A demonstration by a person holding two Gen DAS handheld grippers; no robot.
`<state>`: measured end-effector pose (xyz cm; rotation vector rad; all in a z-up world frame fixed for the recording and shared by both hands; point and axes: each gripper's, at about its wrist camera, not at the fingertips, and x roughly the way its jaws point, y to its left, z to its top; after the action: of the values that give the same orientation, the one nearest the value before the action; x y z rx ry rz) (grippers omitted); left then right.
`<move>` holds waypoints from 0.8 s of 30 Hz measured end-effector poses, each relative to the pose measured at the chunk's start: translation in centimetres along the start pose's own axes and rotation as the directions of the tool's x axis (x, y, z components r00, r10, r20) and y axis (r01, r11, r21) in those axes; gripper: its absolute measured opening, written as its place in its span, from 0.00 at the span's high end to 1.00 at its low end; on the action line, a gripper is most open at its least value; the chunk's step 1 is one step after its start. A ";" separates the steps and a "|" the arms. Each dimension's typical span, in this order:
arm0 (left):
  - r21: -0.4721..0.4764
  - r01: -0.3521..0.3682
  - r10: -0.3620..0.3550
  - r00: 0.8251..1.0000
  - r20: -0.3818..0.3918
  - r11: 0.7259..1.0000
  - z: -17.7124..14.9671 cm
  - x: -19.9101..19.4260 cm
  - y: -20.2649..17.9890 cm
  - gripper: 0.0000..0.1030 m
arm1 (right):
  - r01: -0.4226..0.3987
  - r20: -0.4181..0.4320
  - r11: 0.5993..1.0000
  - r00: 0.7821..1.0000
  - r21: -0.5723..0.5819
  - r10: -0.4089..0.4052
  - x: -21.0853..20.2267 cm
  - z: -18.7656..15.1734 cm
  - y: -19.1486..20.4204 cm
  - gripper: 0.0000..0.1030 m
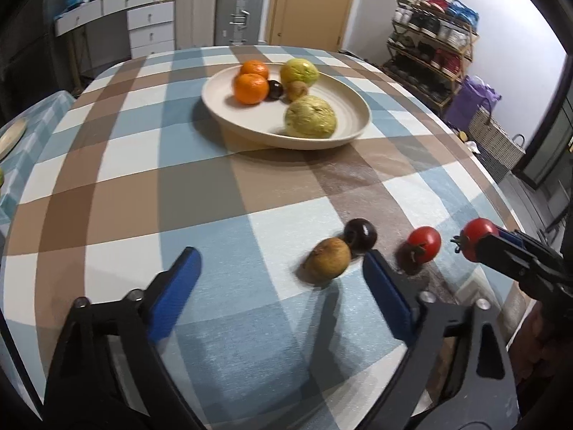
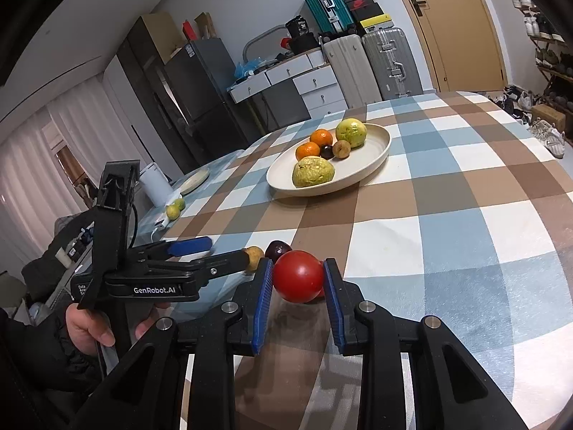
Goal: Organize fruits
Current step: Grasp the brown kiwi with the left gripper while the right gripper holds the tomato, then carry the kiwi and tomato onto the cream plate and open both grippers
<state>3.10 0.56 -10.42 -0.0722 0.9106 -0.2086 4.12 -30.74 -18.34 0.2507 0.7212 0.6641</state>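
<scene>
Near table edge: right gripper (image 2: pixel 298 281) clamped on tomato (image 2: pixel 299 279), lifted for plate (image 2: pixel 372 165).
Left gripper (image 1: pixel 283 272): jaws apart, flanking kiwi (image 1: pixel 327 259).

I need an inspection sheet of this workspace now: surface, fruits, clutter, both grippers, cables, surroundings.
Surface: checked tablecloth, mostly bare.
Job's things: plate holds two oranges, two green fruits, a dark plum, a brown fruit. Loose: brown fruit touching plum, tomato.
Clutter: small green fruits at table's far edge.
Grippers: left gripper open, empty; right gripper shut on second tomato.
Cables: black cable on left gripper.
Surroundings: suitcases, door, shoe rack.
</scene>
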 end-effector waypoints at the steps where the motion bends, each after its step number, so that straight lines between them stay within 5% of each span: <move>1: 0.002 0.011 -0.011 1.000 -0.008 1.000 0.0 0.2 -0.1 0.27 | -0.003 0.000 1.000 1.000 0.002 0.003 0.0 0.0 0.0 0.72; 9: 0.027 0.077 -0.076 0.997 -0.023 0.997 0.1 0.5 -0.6 0.76 | -0.006 -0.008 1.000 1.000 0.008 0.006 0.3 -0.1 0.0 0.72; 24: -0.021 0.111 -0.109 0.993 0.054 0.994 1.7 -0.8 2.3 0.77 | -0.016 -0.021 1.000 1.000 -0.013 0.016 1.5 1.4 0.4 0.72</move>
<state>4.34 2.91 -9.07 -0.1499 0.8574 -0.2969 5.78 -29.46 -17.94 0.2378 0.7353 0.6877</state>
